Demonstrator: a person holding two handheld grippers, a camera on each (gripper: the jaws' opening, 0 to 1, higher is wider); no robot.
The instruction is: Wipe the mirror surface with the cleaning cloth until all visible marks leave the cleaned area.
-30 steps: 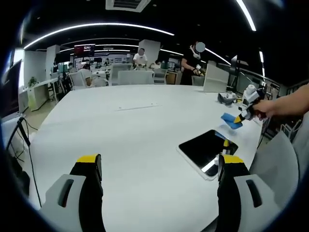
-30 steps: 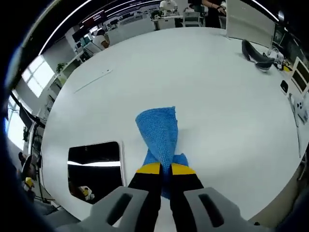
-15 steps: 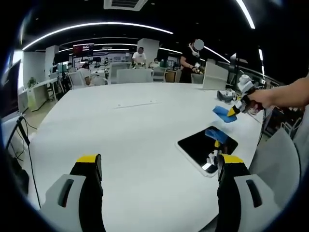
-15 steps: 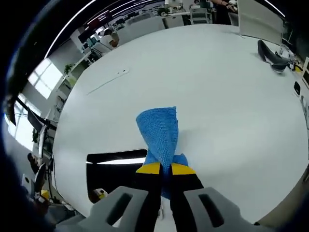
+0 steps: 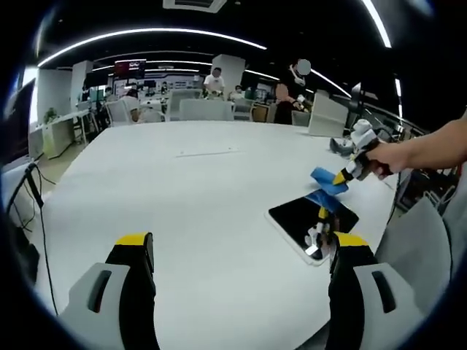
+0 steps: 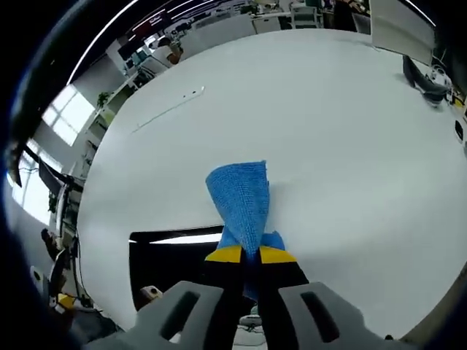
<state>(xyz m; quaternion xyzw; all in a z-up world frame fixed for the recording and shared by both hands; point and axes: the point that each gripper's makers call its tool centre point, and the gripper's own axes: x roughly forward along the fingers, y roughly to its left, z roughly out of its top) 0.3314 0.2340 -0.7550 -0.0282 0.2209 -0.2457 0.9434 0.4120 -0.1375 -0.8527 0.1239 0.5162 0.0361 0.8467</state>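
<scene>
Starting at the left of the left gripper view, the left gripper (image 5: pixel 237 251) holds its yellow-tipped jaws spread wide apart with nothing between them over the white table (image 5: pixel 182 197), and to the right the dark mirror (image 5: pixel 312 222) lies flat near the table's edge. Above the mirror's far end, the right gripper (image 5: pixel 341 176), held in a person's hand (image 5: pixel 379 157), carries the blue cleaning cloth (image 5: pixel 326 182). In the right gripper view the mirror (image 6: pixel 171 262) sits at lower left, while the right gripper (image 6: pixel 243 254) has its jaws pressed together, pinching the cleaning cloth (image 6: pixel 241 198), which sticks out ahead over the table (image 6: pixel 343 146).
</scene>
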